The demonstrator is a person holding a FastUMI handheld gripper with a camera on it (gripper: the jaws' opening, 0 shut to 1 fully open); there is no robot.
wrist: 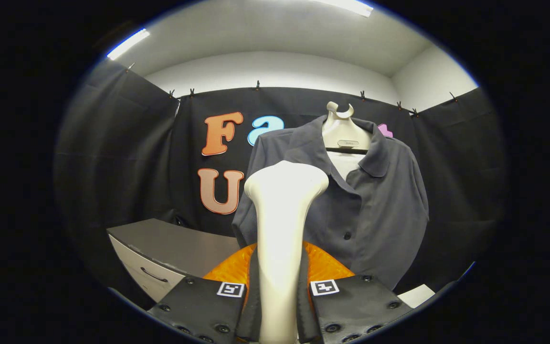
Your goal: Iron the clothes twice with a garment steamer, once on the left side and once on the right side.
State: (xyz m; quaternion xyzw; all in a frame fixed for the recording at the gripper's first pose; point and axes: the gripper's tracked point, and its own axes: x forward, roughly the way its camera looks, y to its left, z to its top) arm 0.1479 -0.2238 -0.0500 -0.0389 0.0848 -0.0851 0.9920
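A cream garment steamer stands upright between my fingers, and my gripper is shut on its handle. Its wide head rises in front of a dark grey button-up shirt. The shirt hangs on a pale hanger against the booth's black wall. The steamer head sits over the shirt's left half, just left of the button placket. I cannot tell whether the head touches the cloth.
A grey cabinet with a drawer handle stands low to the left of the shirt. A small white object lies low to the right, past my right finger. White ceiling with strip lights is overhead.
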